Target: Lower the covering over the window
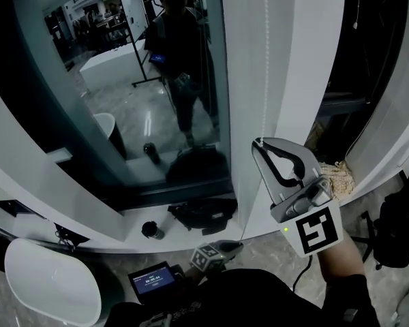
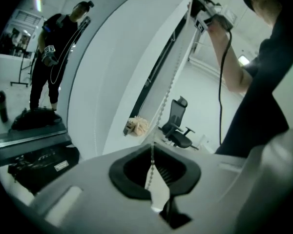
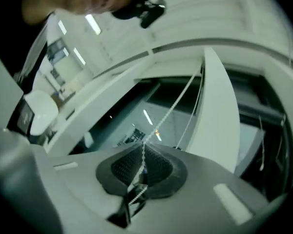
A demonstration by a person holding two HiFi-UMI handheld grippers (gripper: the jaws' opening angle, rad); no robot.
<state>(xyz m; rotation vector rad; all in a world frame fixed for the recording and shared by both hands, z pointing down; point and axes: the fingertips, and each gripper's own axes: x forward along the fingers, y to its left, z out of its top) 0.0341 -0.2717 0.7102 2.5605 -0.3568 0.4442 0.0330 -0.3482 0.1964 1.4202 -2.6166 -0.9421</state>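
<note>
While both your grippers hold the same bead chain, you appear to be midway through a hand-over-hand pull. Your right gripper has its jaws closed together on the chain high up, the beads pinched between black ribbed pads. Your left gripper is clamped the same way on the chain lower down, near your waist.

For the next move, you likely need to draw the right gripper straight down along the chain's line while the left lets go and resets. Keep it steady, since small round beads can slip through the pads.

The chain is thin and white, and it hangs taut against a smooth white pillar. The window glass beside it is glossy, curved and uncovered. No view clearly shows the blind itself.
</note>
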